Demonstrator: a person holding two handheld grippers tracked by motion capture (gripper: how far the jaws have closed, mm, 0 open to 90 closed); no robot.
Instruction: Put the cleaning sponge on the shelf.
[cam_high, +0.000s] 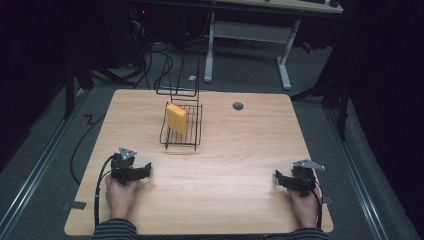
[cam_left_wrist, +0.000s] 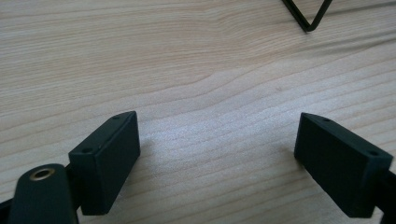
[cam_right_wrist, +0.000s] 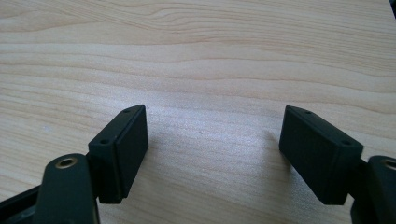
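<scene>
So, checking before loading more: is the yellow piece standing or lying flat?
Standing on edge: the yellow piece leans upright inside the wire rack.

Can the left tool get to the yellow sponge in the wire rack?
Probably yes. The left tool is open, with bare table between it and the wire rack. The yellow sponge stands in the rack, its top poking above the wires, so coming from above looks free.

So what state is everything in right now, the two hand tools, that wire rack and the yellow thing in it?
Left tool: open, holding nothing, resting low on the table in the person's left hand.
Right tool: open, holding nothing, low on the table in the right hand.
Wire rack: upright on the table, apart from both tools.
Yellow sponge: standing on edge inside the rack, leaning a little.
</scene>
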